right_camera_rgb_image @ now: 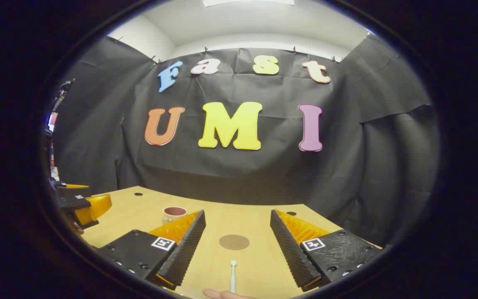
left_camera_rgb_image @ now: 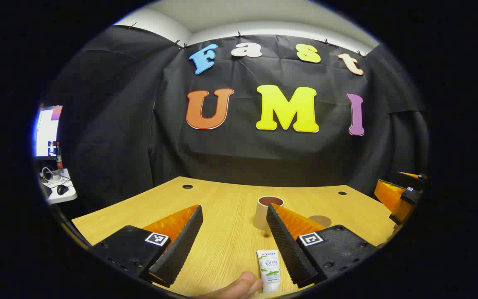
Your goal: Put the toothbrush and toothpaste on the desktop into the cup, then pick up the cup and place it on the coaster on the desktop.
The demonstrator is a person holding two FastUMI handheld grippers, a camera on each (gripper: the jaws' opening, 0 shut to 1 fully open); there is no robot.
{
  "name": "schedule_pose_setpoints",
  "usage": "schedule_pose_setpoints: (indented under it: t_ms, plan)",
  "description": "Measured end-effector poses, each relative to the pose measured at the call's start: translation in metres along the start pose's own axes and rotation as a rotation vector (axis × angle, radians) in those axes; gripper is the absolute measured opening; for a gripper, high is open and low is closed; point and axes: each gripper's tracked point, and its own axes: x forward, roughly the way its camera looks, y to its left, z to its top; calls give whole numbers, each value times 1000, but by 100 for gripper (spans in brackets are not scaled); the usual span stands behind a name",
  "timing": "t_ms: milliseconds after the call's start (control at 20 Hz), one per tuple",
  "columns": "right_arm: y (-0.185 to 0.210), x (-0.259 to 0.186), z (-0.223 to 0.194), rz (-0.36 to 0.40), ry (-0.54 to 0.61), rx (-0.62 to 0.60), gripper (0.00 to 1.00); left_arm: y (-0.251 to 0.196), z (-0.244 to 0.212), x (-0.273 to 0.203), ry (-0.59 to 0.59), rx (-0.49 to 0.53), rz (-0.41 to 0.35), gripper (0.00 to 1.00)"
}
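Observation:
A white toothpaste tube [left_camera_rgb_image: 269,269] lies on the wooden desktop [left_camera_rgb_image: 230,216] between my left gripper's [left_camera_rgb_image: 235,245] open fingers, close to the right finger, with a fingertip [left_camera_rgb_image: 243,286] touching its near end. Beyond it stands a beige cup [left_camera_rgb_image: 267,211] with a dark red inside, partly behind the right finger. A brown round coaster [left_camera_rgb_image: 321,221] lies to its right. In the right gripper view a white toothbrush [right_camera_rgb_image: 232,276] lies between my right gripper's [right_camera_rgb_image: 237,245] open fingers, with the coaster [right_camera_rgb_image: 234,242] just beyond and the cup [right_camera_rgb_image: 174,214] at the far left.
The other gripper shows at the right edge [left_camera_rgb_image: 401,197] of the left gripper view and at the left edge [right_camera_rgb_image: 79,203] of the right gripper view. A side table with a screen [left_camera_rgb_image: 50,133] stands beyond the desktop's left edge. Small holes [left_camera_rgb_image: 187,187] dot the desktop's back.

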Motion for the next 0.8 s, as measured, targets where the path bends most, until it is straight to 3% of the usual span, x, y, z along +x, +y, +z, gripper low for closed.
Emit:
schedule_pose_setpoints:
  t_ms: [150, 500, 800]
  plan:
    - [-7, -5, -9, -5, 18, -37, 95, 2, 6, -4, -28, 21, 4, 98]
    - [-24, -11, -1, -43, -8, -36, 95, -19, 10, -5, -18, 22, -67, 98]
    - [-16, -10, 1, -39, -18, -66, 95, -26, 10, -8, -15, 18, -82, 98]
